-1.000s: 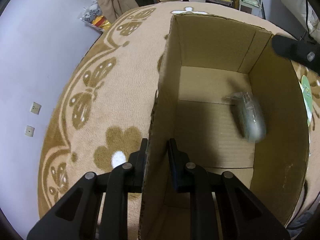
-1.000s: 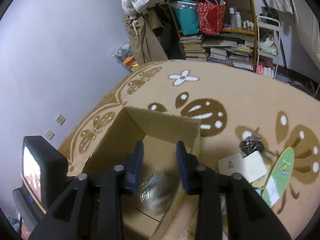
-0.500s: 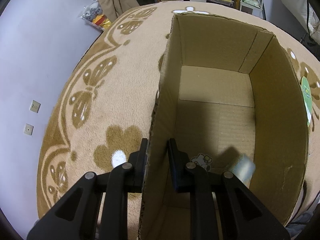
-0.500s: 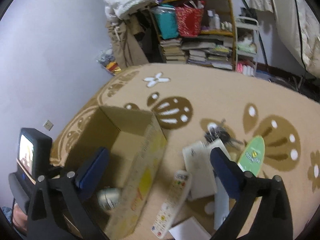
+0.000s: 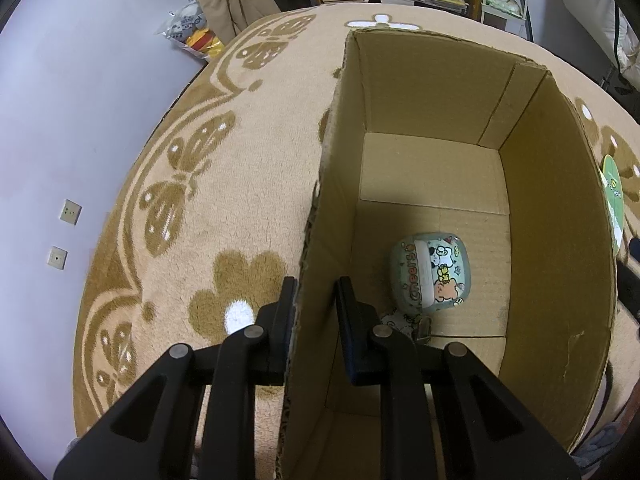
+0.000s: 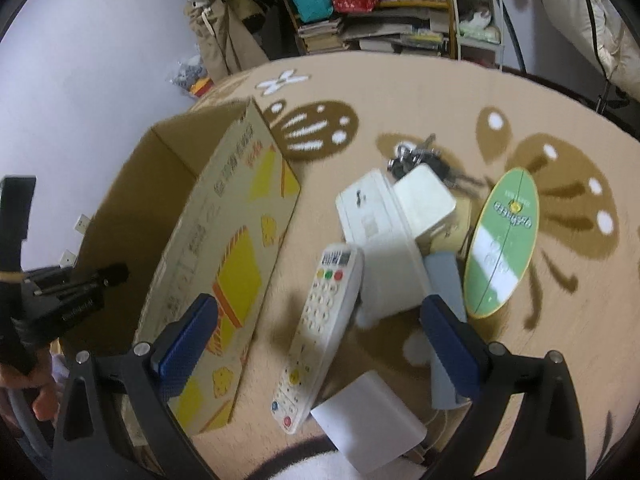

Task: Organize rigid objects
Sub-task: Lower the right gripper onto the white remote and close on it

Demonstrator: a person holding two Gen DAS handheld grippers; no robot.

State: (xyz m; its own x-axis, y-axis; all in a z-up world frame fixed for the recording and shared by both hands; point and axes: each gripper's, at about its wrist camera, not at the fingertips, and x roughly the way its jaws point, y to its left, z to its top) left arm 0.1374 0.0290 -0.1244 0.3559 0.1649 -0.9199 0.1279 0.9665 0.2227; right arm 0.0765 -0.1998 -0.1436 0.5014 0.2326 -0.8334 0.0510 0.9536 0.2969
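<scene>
Since a second ago the right tongs [image 6: 316,344] have swung off the cardboard box [image 5: 560,208] and spread wide above the remote [image 6: 320,332], lower centre. The left tongs [image 5: 314,312] stay pinching the box wall. One patterned case [image 5: 430,278] lies inside; the pile on the rug [image 6: 400,92] remains.

A room with a soft rug

The tan rug [image 5: 224,168] has brown butterflies. A pale wall [image 5: 60,80] stands left; a full shelf [image 6: 384,12] stands behind.
</scene>
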